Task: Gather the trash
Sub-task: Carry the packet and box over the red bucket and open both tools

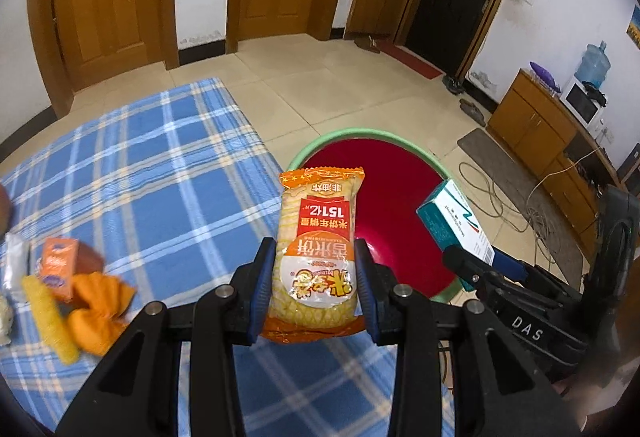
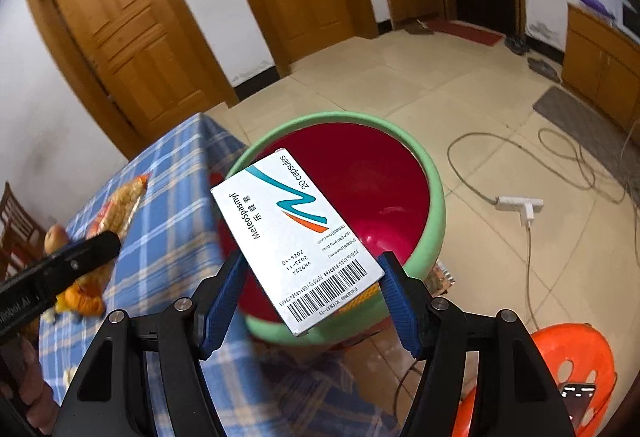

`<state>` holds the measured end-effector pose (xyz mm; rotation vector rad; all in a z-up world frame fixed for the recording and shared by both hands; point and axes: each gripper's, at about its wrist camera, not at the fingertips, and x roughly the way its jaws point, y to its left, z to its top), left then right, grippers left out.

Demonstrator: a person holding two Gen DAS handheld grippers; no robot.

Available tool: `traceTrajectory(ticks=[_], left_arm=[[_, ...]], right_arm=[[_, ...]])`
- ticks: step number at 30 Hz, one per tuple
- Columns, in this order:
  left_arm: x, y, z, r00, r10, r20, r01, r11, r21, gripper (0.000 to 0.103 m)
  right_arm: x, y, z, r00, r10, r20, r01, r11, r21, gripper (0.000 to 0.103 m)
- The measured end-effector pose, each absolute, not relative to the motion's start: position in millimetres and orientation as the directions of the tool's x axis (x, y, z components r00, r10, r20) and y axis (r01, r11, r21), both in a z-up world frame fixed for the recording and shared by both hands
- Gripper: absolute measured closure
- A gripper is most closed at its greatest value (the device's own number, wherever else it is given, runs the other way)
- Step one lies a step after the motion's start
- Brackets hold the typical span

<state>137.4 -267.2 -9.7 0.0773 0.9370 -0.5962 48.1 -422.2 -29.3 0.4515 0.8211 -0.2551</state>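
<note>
A: Status on the left tongs (image 1: 316,269)?
B: Clamped on a rice cracker packet (image 1: 316,249), orange and yellow, blue pads (image 1: 262,277) pressed on both its long sides. Packet stood upright, top end over the near rim of the bin (image 1: 340,135).
A: Bin?
B: Green rim, red inside, on the tiled floor just off the edge of the bench (image 1: 140,173) with the blue plaid cloth.
A: Right tongs (image 2: 312,285)?
B: Set wider, gripped on a white capsule box (image 2: 292,233) by its barcode end. Box tilted, far end stuck out above the bin's mouth.
A: Both over the bin?
B: Both at its near rim, side by side. Nothing dropped yet.
A: Left on the bench?
B: Orange wrappers (image 1: 100,301), a small orange carton (image 1: 60,269), a yellow puffed stick (image 1: 50,317), a white sachet (image 1: 16,265). All at the left edge, blurred.
</note>
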Motion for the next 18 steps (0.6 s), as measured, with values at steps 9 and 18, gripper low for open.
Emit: traceTrajectory(ticks=[9, 18], left_arm=[[154.4, -295.6, -31.6, 0.409, -0.438, -0.800, 0.527, 0.830, -0.184, 0.065], [161.2, -308.8, -41.5, 0.394, -0.434, -0.810, 0.536, 0.824, -0.181, 0.065]], right_arm=[[65.1, -445.1, -42.8, 0.645, -0.058, -0.762, 0.425, 0.856, 0.295, 0.034], [68.2, -450.9, -47.2, 0.648, -0.054, -0.759, 0.433, 0.846, 0.310, 0.031]])
